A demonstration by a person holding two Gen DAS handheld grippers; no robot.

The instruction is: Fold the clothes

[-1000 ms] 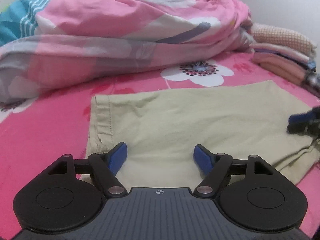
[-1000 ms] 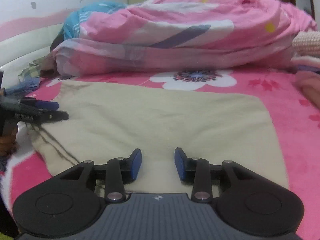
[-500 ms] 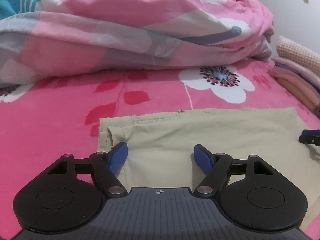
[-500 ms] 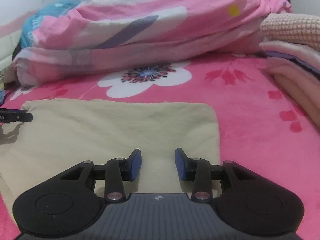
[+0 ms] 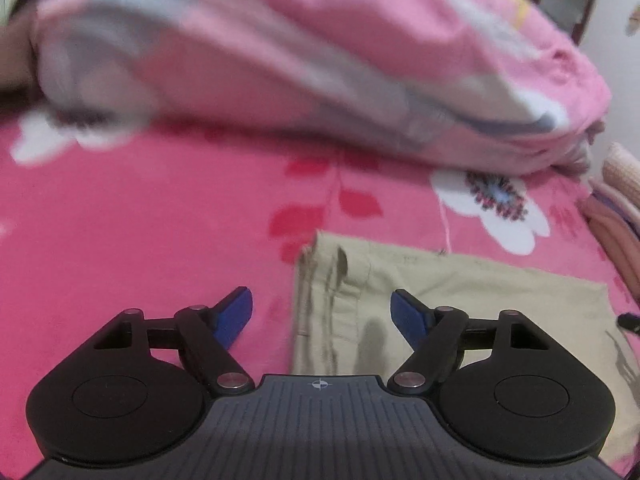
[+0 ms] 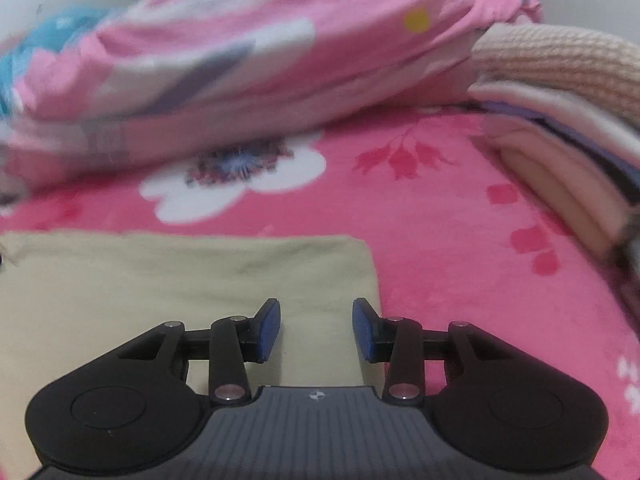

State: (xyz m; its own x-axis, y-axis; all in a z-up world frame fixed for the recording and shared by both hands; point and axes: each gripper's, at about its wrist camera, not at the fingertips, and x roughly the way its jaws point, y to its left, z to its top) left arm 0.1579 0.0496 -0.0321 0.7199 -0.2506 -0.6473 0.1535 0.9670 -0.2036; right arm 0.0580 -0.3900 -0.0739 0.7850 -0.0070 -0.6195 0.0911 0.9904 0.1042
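Underneath, pink floral bedspread (image 5: 140,232).

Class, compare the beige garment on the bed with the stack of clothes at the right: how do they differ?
The beige garment is a single piece spread flat; the stack of folded clothes is several pieces piled up. The garment is one plain colour; the stack mixes cream, pink and purple layers. Both rest on the pink floral bedspread.

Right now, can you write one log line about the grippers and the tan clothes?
left gripper: open, at tan garment left edge | right gripper: open, at its right edge | garment: flat on pink bedspread | holding: nothing
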